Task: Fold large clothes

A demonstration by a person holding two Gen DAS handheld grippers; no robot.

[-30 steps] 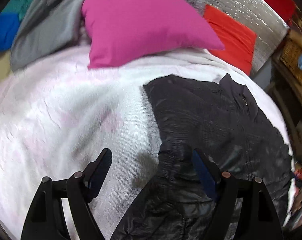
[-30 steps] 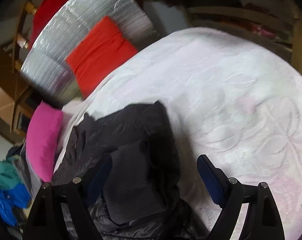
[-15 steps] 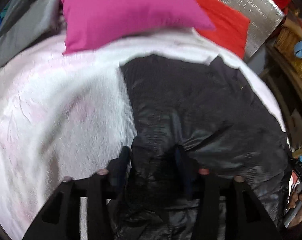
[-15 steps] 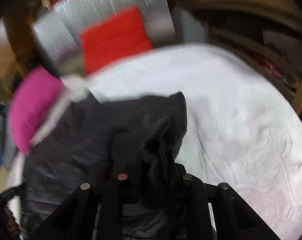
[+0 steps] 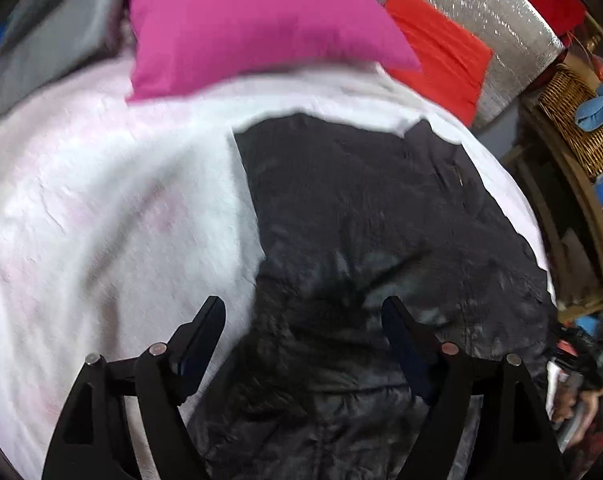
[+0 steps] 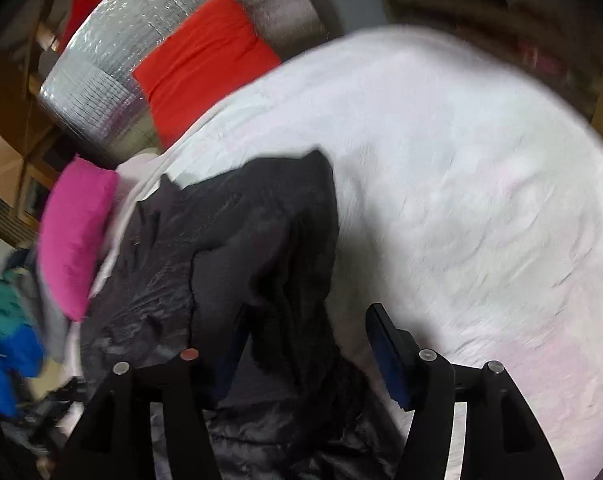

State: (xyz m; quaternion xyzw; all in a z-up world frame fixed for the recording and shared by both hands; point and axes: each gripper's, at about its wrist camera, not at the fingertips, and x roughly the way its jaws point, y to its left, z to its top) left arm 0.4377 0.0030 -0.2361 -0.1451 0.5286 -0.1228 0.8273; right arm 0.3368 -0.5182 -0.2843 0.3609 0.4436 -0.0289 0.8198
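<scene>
A black puffer jacket [image 5: 365,216] lies on the white bedspread [image 5: 101,208], with a folded part bunched near its front. It also shows in the right wrist view [image 6: 237,240]. My left gripper [image 5: 303,332] is open just above the jacket's near left part, one finger over the bedspread, one over the jacket. My right gripper [image 6: 305,344] is open, with a dark fold of the jacket lying between its fingers.
A pink pillow [image 5: 253,20] and a red pillow [image 5: 441,48] lie at the bed's head against a silver foil panel [image 5: 501,8]. Grey and blue clothes [image 6: 5,344] are piled beside the bed. A wicker basket [image 5: 577,120] stands on wooden shelving at the right.
Half a second ago both grippers were shut on the jacket's folds. Both have now opened and let the jacket go; it has settled on the bed.
</scene>
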